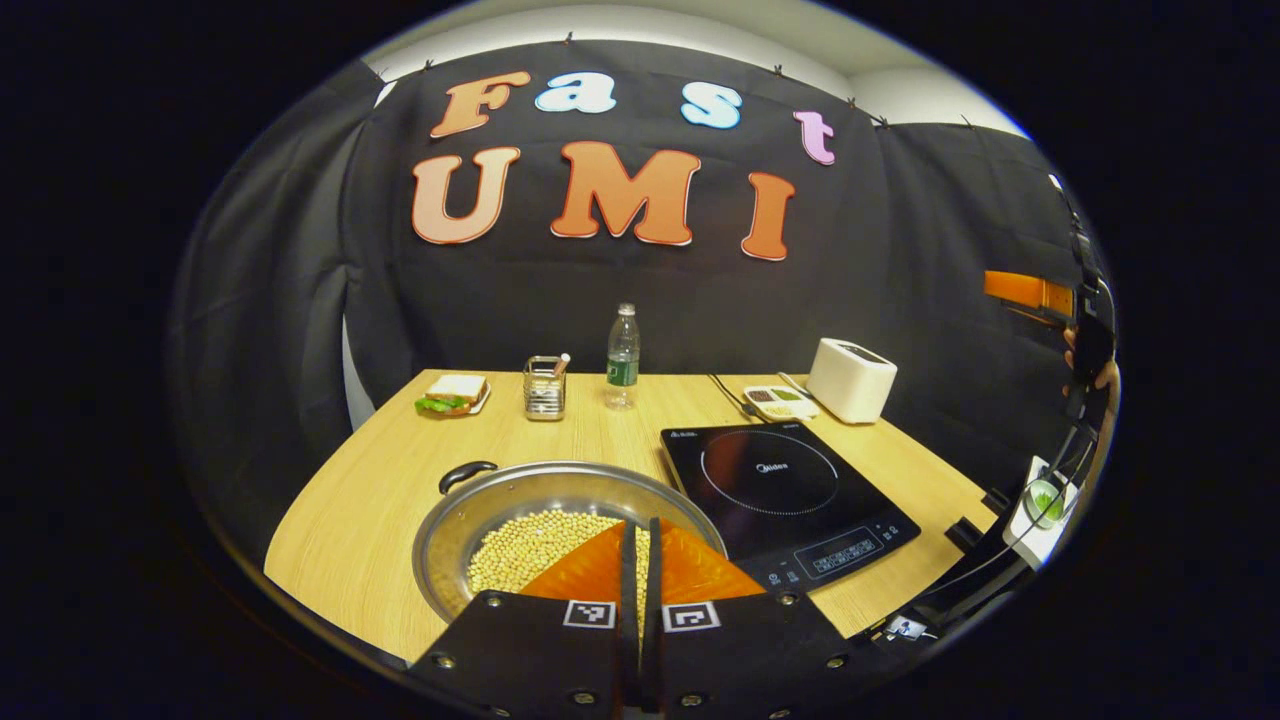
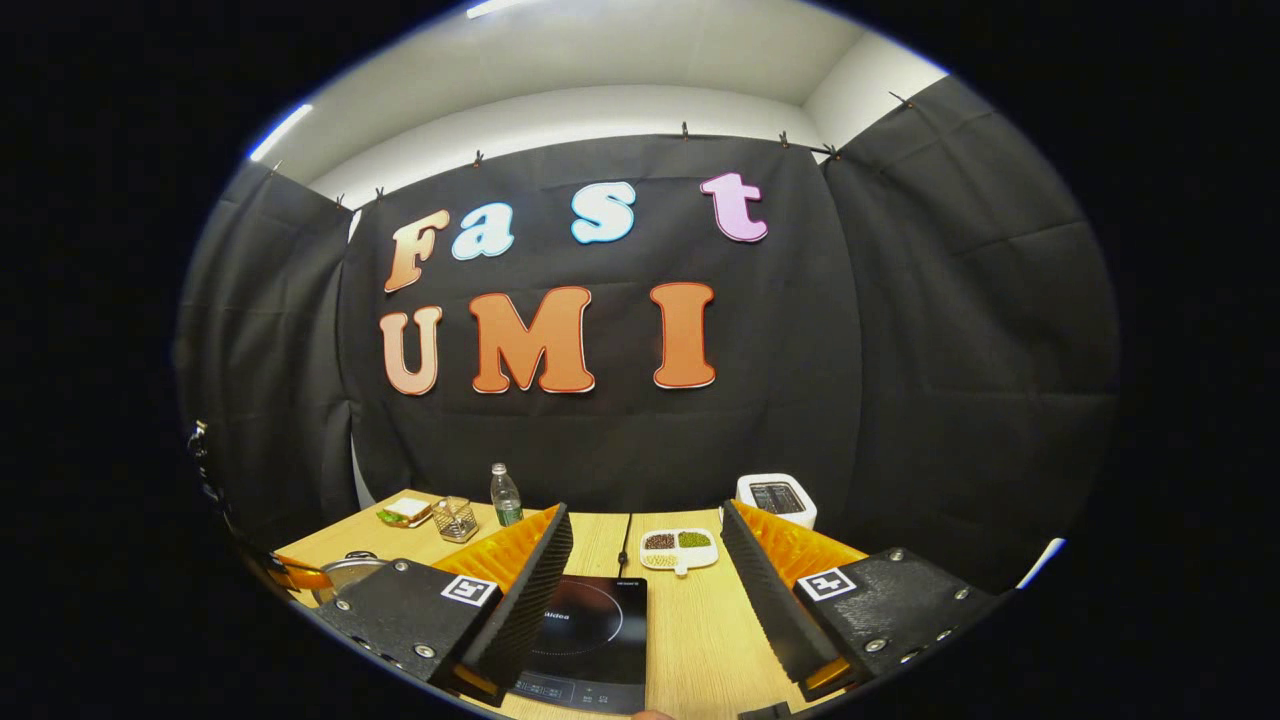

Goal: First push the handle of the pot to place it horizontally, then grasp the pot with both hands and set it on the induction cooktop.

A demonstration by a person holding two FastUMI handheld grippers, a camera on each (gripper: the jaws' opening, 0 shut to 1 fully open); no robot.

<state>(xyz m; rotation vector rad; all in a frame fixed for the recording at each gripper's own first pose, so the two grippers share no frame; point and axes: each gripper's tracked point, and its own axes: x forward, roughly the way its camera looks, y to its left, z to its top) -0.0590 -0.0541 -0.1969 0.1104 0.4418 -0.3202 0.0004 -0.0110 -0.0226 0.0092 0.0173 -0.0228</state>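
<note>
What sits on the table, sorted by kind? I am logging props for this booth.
Cookware: 2, pot of beans, induction cooktop
Appliances: 1, toaster
Food items: 2, sandwich plate, compartment dish
Containers: 2, water bottle, wire holder
Total: 7

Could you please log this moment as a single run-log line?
left gripper: shut, above pot | right gripper: open, above induction cooktop | pot: on table, beside cooktop

Silver pot (image 1: 560,495), black cooktop (image 1: 785,490), orange fingers (image 2: 790,545)
</note>
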